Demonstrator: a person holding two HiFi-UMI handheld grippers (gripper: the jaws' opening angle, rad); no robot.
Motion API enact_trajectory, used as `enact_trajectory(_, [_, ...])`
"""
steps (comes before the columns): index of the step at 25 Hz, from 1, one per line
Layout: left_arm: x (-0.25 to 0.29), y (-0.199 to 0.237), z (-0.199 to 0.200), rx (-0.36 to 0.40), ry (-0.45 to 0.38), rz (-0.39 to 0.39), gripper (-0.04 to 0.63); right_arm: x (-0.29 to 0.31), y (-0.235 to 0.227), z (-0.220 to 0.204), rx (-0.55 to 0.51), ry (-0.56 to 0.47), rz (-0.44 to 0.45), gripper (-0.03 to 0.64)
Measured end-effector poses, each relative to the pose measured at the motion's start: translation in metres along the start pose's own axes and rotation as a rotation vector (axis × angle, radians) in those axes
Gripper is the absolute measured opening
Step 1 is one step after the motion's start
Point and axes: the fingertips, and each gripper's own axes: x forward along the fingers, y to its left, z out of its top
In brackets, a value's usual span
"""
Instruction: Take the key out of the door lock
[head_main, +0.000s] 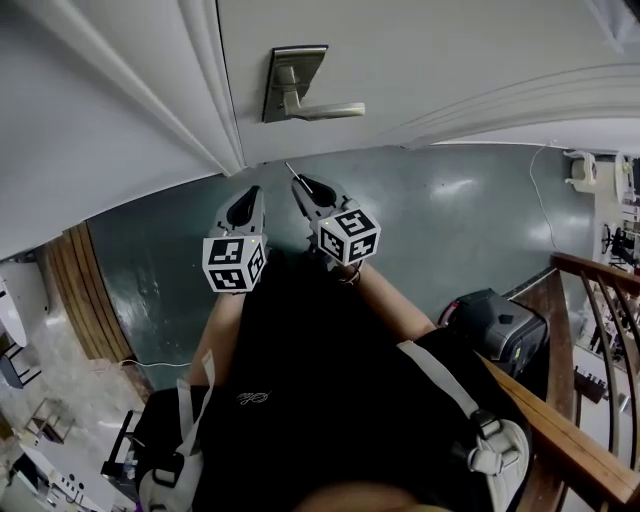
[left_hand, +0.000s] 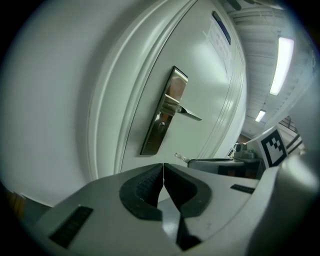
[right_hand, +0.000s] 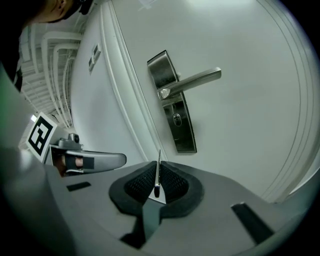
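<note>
The right gripper (right_hand: 157, 184) sits just below the lock plate (right_hand: 184, 136), its dark ribbed pads (right_hand: 172, 184) pressed together on the key (right_hand: 158, 169). The key shows edge-on as a thin metal blade, and its tip rises past the pads towards the plate's lower end without touching it. On the plate, the keyhole (right_hand: 176, 118) lies in the lower half and the lever handle (right_hand: 196, 78) sticks out to the right from the upper half. The white door (right_hand: 245, 125) surrounds the plate. Down and left of the plate, the left gripper (right_hand: 120, 159) reaches in, its marker cube (right_hand: 40, 134) further left.
</note>
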Motion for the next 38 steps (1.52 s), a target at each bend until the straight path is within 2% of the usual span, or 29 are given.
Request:
enact_trajectory(10, [0.028, -0.055, 0.003, 0.048, 0.015, -0.016, 0.023, -0.051, -0.049, 0.001, -0.058, -0.012, -0.069, 0.031])
enact_trajectory(18, [0.031, -0.086, 0.012, 0.071, -0.009, -0.006, 0.023, -0.074, -0.054, 0.02, -0.142, -0.061, -0.074, 0.031])
enact_trajectory(22, [0.019, -0.097, 0.033, 0.152, -0.083, 0.034, 0.023, -0.085, -0.048, 0.041, -0.148, -0.116, -0.063, 0.032])
enact_trajectory(29, [0.001, -0.115, 0.083, 0.142, -0.221, 0.038, 0.023, -0.107, -0.032, 0.096, -0.266, -0.247, -0.068, 0.031])
enact_trajectory(34, [-0.022, -0.132, 0.123, 0.231, -0.33, 0.07, 0.023, -0.128, -0.018, 0.138, -0.287, -0.354, -0.05, 0.031])
enact_trajectory(38, [-0.036, -0.143, 0.149, 0.255, -0.409, 0.077, 0.023, -0.141, -0.012, 0.167, -0.352, -0.425, -0.06, 0.031])
